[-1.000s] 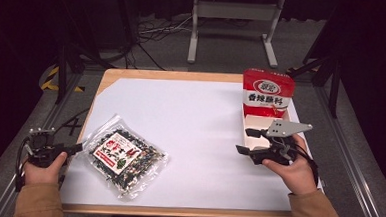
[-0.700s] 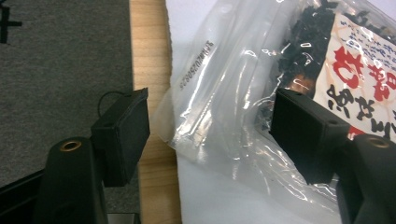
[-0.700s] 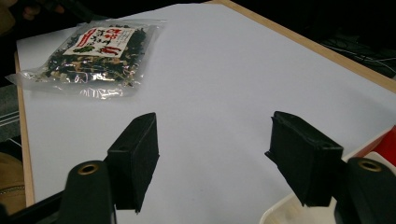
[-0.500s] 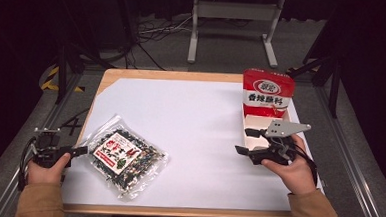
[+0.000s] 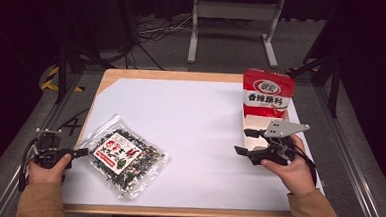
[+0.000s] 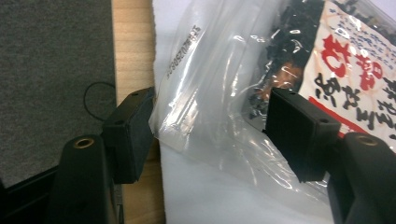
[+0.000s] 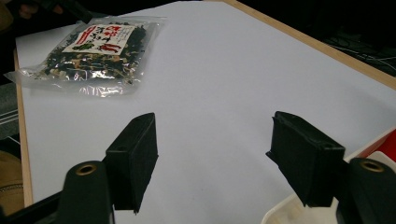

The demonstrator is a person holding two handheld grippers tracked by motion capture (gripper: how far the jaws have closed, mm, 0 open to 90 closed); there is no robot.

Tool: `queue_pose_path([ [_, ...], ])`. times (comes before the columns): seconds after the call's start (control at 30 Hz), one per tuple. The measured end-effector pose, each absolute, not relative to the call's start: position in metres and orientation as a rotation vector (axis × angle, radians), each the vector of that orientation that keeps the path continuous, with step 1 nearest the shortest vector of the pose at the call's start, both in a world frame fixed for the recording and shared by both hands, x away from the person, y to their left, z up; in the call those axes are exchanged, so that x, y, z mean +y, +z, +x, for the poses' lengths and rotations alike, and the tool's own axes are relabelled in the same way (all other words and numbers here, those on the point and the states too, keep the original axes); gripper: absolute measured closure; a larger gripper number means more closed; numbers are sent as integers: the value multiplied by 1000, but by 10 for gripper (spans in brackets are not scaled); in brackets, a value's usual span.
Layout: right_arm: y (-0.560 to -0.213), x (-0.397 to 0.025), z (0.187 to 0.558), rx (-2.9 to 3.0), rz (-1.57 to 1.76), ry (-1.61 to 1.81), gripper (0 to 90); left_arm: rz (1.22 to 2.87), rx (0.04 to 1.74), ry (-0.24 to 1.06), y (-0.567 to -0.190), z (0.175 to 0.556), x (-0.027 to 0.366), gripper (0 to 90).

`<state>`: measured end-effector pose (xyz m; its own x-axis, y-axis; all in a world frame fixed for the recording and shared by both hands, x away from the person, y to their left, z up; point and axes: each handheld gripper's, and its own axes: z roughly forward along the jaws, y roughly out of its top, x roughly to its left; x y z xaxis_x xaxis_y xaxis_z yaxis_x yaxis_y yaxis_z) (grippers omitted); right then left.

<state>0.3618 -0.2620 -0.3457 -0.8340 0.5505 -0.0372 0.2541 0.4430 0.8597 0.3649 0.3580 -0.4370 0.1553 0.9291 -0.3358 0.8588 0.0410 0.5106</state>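
Observation:
A clear bag of dark dried mix with a red-and-white label (image 5: pixel 123 156) lies flat at the table's front left. My left gripper (image 5: pixel 82 152) is at the bag's left corner. In the left gripper view it (image 6: pixel 210 126) is open, with its jaws on either side of the bag's clear edge (image 6: pixel 210 88) and not pressing it. My right gripper (image 5: pixel 240 151) hovers open over the white table top at the right, and nothing is between its jaws (image 7: pixel 212 149). From there the bag (image 7: pixel 93 51) lies far off.
A red snack packet (image 5: pixel 267 92) stands upright in a white tray (image 5: pixel 254 122) just behind my right gripper; the tray's corner (image 7: pixel 289 210) is under its right jaw. The wooden table edge (image 6: pixel 133 46) runs beside my left gripper. White sheet (image 5: pixel 190 123) covers the middle.
My left gripper has crept slightly right, up to the bag's corner. The right gripper has barely shifted.

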Motion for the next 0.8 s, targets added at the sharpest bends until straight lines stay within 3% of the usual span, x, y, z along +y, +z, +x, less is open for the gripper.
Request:
queue_pose_path([
  [0.2,-347,-260,363,2393,687,1339,318,1851,1654,141,-431,362,347,416],
  [0.4,-347,-258,362,2398,677,1338,317,1914,1629,130,-436,366,326,355],
  [0.6,-347,-259,362,2398,679,1337,315,1956,1621,177,-436,366,312,354],
  [0.8,-347,-259,362,2396,680,1339,314,1959,1617,213,-436,365,297,436],
])
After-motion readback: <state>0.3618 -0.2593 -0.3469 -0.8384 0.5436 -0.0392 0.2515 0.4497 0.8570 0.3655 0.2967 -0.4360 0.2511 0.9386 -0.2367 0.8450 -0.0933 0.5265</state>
